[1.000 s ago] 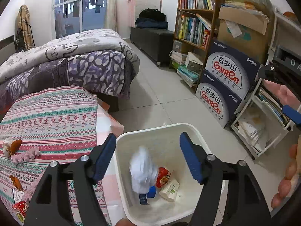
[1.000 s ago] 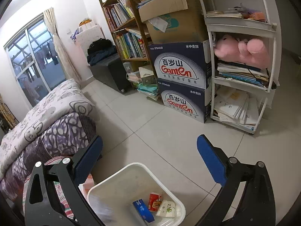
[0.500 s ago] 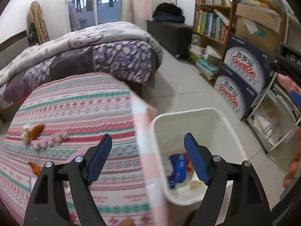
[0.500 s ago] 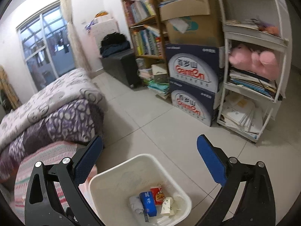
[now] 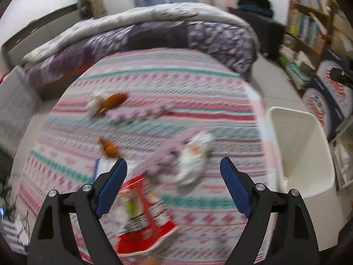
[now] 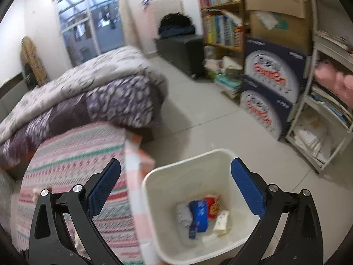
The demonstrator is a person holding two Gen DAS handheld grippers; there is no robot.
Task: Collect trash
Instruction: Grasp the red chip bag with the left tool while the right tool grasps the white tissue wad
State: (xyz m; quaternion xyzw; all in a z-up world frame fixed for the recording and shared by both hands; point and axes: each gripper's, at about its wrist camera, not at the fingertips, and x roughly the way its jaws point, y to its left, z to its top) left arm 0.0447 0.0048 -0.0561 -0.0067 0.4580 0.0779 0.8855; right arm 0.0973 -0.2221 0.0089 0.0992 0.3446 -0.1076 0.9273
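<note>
My left gripper (image 5: 173,184) is open and empty above the patterned table (image 5: 220,92). Below it lie a red snack wrapper (image 5: 143,216), a crumpled white wrapper (image 5: 194,156), a pink strip (image 5: 167,154) and brown scraps (image 5: 109,148). The white trash bin (image 5: 306,154) stands on the floor to the table's right. My right gripper (image 6: 176,193) is open and empty above the bin (image 6: 187,165), which holds a blue packet (image 6: 198,216), a red packet (image 6: 214,205), a grey wad (image 6: 184,215) and a white piece (image 6: 221,222).
A bed with a purple and grey quilt (image 5: 141,28) stands behind the table. Stacked blue cartons (image 6: 271,84), a bookshelf (image 6: 220,24) and a white rack (image 6: 326,110) line the right wall. More scraps (image 5: 110,103) lie further back on the table.
My left gripper has swung left from over the bin to over the table, after a white wad fell into the bin. My right gripper has turned slightly left, staying over the bin.
</note>
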